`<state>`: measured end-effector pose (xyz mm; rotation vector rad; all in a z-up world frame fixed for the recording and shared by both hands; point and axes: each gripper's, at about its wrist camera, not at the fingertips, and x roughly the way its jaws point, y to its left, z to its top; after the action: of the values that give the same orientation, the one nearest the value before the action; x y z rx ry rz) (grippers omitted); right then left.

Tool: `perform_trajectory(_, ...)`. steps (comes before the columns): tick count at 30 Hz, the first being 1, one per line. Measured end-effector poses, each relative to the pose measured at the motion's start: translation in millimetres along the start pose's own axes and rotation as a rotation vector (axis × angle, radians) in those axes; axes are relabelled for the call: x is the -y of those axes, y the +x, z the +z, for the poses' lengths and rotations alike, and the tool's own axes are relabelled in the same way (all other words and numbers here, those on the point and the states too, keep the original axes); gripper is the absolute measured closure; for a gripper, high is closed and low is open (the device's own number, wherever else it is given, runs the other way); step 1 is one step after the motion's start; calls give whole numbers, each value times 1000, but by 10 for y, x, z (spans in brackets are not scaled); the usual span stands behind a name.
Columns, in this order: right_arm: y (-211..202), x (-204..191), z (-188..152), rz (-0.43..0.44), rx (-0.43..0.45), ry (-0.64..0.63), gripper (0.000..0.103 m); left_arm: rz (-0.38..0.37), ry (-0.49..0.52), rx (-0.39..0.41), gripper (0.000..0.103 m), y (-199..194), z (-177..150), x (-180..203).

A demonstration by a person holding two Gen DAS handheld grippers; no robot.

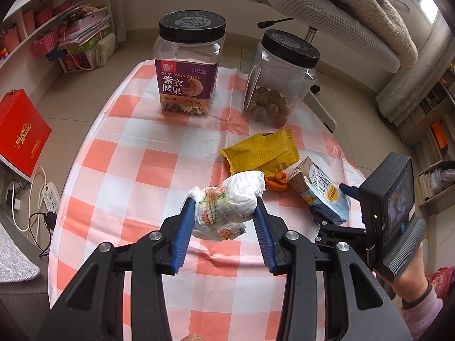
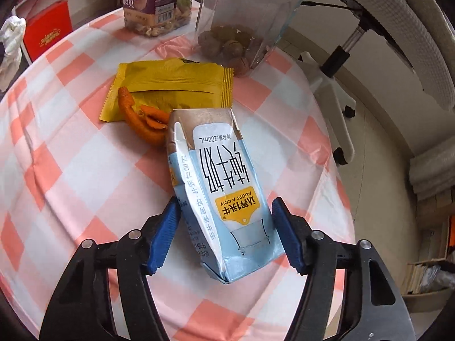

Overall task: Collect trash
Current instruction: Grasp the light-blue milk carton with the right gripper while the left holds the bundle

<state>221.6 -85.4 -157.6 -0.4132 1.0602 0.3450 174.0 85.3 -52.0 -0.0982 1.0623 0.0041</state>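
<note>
My left gripper [image 1: 226, 209] is shut on a crumpled white tissue [image 1: 227, 204] with orange print and holds it above the checked tablecloth [image 1: 128, 170]. My right gripper [image 2: 226, 213] is shut on a light blue milk carton [image 2: 219, 187], which also shows in the left wrist view [image 1: 321, 187]. A yellow snack wrapper [image 2: 173, 85] lies flat beyond the carton, and it shows in the left wrist view [image 1: 261, 153] too. Orange peel [image 2: 142, 119] lies against the wrapper's near edge. The tissue shows at the far left of the right wrist view [image 2: 11, 37].
A cashew jar [image 1: 187, 62] with a purple label and a clear jar of nuts [image 1: 278, 79] stand at the table's far side. An office chair [image 1: 327, 20] is behind the table. A red box [image 1: 20, 130] and a power strip [image 1: 51, 196] are on the floor at left.
</note>
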Motion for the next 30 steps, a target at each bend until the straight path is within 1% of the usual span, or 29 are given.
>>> perform_trajectory(4, -196, -40, -125, 25, 14, 121, 45, -6, -6, 25, 61, -119, -20, -2)
perform_trajectory(8, -458, -32, -172, 22, 58, 201, 45, -10, 5, 55, 61, -257, -56, 8)
perform_trajectory(17, -1235, 49, -318, -34, 207, 281, 45, -19, 33, 94, 62, -440, -143, 52)
perform_trajectory(21, -1501, 128, -457, -51, 258, 331, 45, -25, 60, 109, 62, -502, -200, 134)
perform_trajectory(25, -1663, 206, -628, -82, 304, 379, 45, -28, 81, 121, 62, -533, -243, 226)
perform_trajectory(30, -1676, 339, -904, -126, 334, 453, 45, -25, 112, 130, 62, -514, -316, 366)
